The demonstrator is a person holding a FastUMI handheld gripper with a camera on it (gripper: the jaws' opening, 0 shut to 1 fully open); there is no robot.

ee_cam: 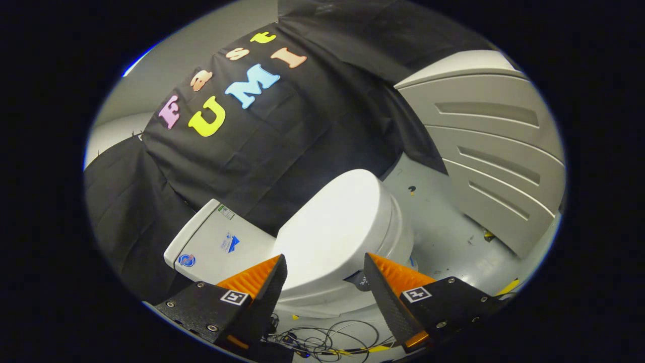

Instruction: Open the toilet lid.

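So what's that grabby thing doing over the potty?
A person is holding a gripper above a toilet, and its job is to lift the toilet lid. At this moment the lid is down flat, closed. The two fingers are spread open with nothing between them, and the lid lies just ahead of them. The tank sits behind the lid against the black cloth wall. Some loose cables lie on the floor.

stickers on toilet tank (211, 242), none legible
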